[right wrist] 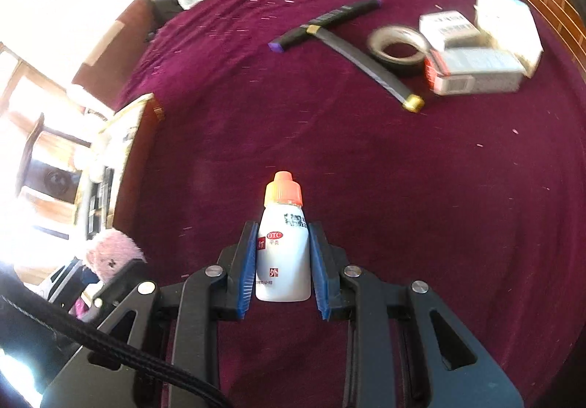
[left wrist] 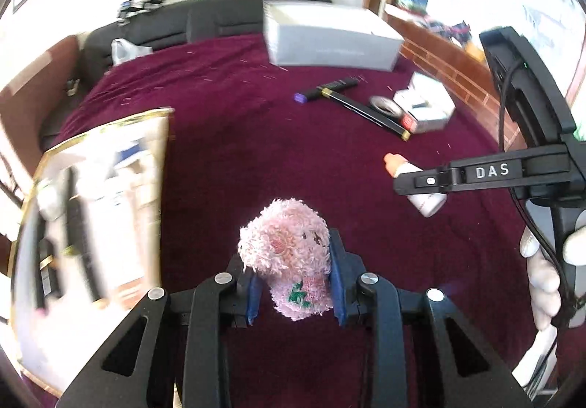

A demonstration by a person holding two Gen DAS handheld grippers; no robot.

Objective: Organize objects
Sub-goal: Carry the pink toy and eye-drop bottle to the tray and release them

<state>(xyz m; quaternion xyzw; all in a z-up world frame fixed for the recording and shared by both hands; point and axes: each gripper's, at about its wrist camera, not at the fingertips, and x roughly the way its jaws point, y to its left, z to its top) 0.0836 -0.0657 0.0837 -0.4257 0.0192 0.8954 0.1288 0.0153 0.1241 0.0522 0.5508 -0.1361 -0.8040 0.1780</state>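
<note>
Left tongs [left wrist: 297, 292]: nearly closed, blue pads pinching a pink plush toy [left wrist: 285, 254] low on its body, head clear, lifted over the maroon tabletop [left wrist: 238, 122], probably bound for the gold-rimmed tray [left wrist: 91, 210] at left. Right tongs [right wrist: 282, 269]: clamped on a white dropper bottle [right wrist: 282, 247], orange cap forward. Only the right view resolves the bottle's label and the tape roll [right wrist: 397, 45] far right; only the left view shows a gloved hand [left wrist: 545, 261].

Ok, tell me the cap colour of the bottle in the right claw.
Orange, on a white bottle; the cap shows best in the right wrist view.
</note>
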